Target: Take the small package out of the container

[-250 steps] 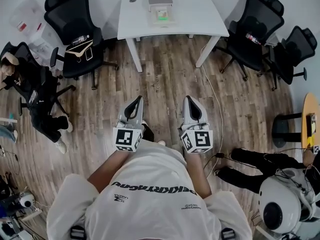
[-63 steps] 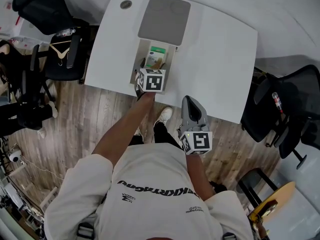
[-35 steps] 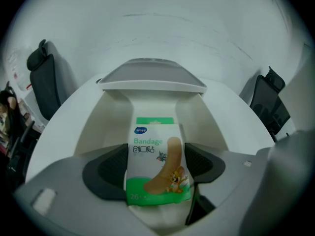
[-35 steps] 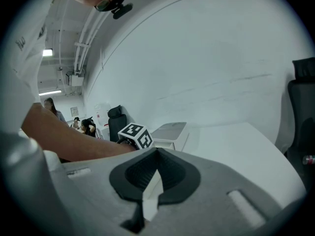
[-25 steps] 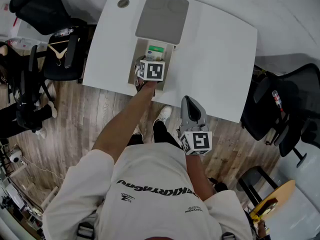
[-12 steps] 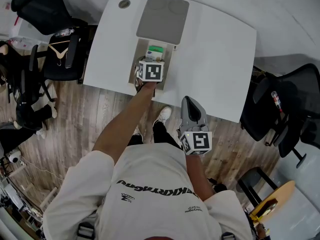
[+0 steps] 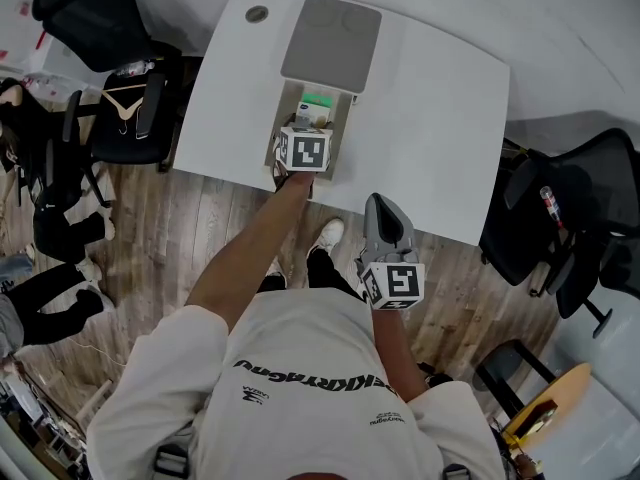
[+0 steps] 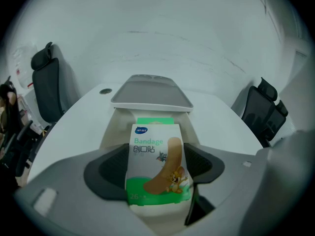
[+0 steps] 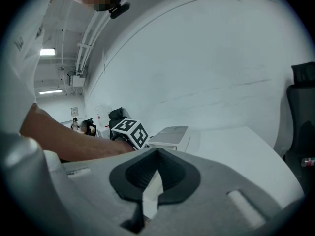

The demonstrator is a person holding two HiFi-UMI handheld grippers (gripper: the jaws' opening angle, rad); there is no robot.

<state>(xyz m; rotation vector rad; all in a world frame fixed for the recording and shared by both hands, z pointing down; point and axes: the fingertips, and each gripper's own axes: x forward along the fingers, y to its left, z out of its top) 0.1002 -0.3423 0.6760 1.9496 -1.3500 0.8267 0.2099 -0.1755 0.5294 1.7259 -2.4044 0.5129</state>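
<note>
My left claw (image 7: 304,134) is down inside the container (image 8: 110,132) and pinches the small package (image 8: 156,157) by its two sides. The package stands up straight with its picture facing my camera. I think holding it by the sides like this is good, because then it can come straight up without tipping.

The package is in the container, not out yet. The container sits near the front edge of the white surface (image 7: 440,118), more to the left side. Its grey lid (image 7: 331,44) lies flat past the far end of the box, toward the far edge, so the top is open for me.

The walls of the container are close on both sides of the claw. I would go up first and only then go sideways. The right half of the surface is bare, so there is lots of room to put the package down there.

My right claw (image 9: 156,175) is pressed together with nothing in it. It hangs off the front edge, out of the way.
</note>
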